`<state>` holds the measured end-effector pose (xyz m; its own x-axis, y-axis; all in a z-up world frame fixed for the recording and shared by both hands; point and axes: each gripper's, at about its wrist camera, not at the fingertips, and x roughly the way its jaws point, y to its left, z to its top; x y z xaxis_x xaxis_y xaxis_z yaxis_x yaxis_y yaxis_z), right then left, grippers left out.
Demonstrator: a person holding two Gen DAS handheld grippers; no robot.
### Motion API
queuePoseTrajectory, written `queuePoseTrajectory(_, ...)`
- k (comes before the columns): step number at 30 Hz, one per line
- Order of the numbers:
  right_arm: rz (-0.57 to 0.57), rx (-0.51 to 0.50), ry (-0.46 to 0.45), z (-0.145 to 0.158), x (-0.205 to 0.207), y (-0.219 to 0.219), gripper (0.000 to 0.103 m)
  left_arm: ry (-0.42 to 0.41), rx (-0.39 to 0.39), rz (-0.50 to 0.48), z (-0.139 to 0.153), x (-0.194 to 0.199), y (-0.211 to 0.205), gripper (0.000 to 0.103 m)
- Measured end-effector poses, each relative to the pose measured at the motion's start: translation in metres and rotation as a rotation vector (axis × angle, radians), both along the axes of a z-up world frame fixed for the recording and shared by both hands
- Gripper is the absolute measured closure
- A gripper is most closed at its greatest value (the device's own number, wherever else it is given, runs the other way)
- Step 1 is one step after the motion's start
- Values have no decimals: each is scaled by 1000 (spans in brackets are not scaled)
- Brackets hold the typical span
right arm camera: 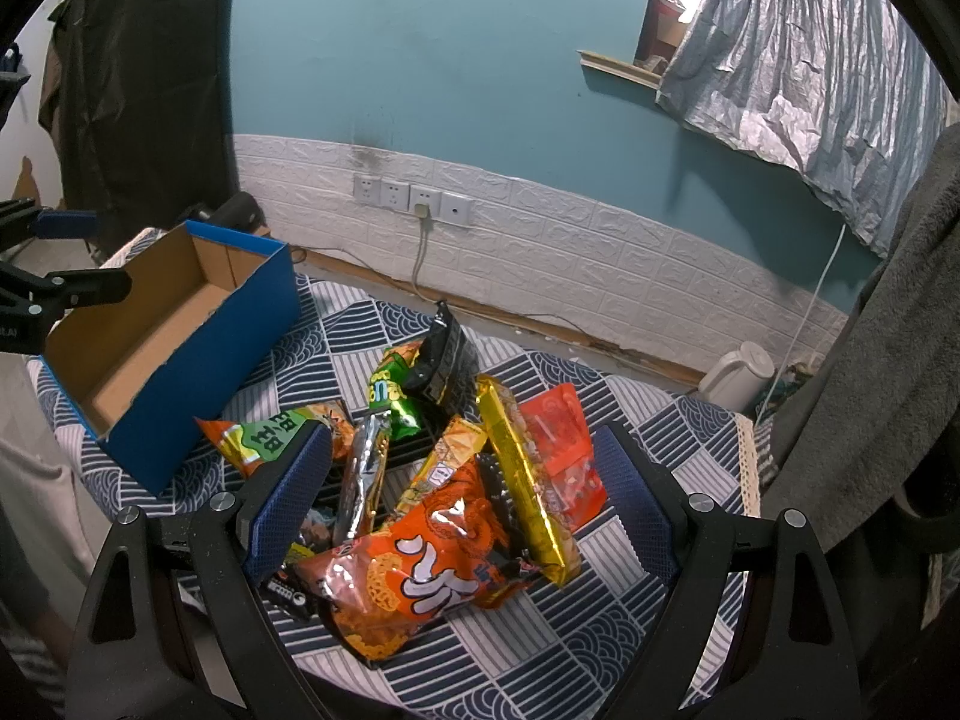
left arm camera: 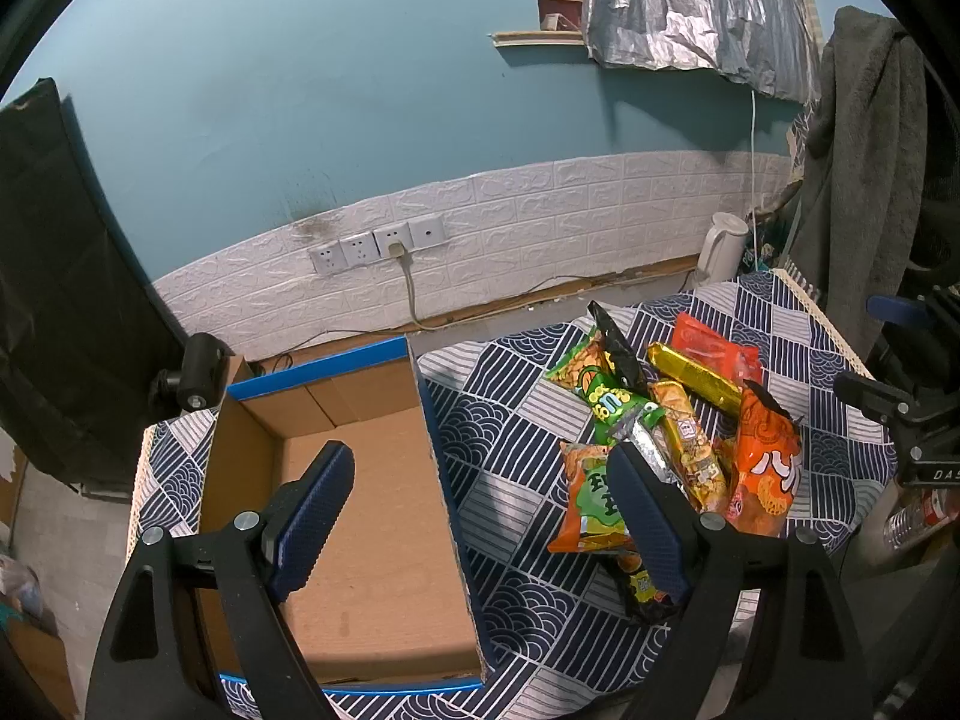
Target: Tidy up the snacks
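Snack packets: heaped on the patterned tablecloth, at 3 o'clock of the open cardboard box. Topmost: orange puffed-snack bag. Left gripper: spread wide, holding nothing, above the box. Right gripper: spread wide, holding nothing, above the heap.

I read little here. On the black gripper body at 3 o'clock in the left wrist view: white letters "DAS", cut off by the frame edge. On the green snack bag at 12 o'clock of the pile in the right wrist view: a yellow "U". The big orange bag carries large white characters and the green-and-orange bag dark ones; I cannot make either out.
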<state>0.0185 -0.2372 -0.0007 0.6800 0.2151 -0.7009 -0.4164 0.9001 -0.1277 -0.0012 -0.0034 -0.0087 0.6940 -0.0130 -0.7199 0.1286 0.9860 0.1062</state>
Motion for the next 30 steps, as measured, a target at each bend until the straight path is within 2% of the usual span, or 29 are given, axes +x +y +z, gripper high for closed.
queuePoseTrajectory(11,-1,-1,1,3,2,3,16,3,5,-1,-3,-1,0,15)
queuePoseTrajectory(16,-10,0,14,0,3,-1,16,29,15,-7,-11,4,-2,15)
queuePoseTrajectory(24,-69,39,98,-13,15,-17,16,89,5,-25,-23,19,-11,15)
queuePoseTrajectory(30,-163,93,238,-39,24,-25,16,148,14,-71,-40,30,-31,15)
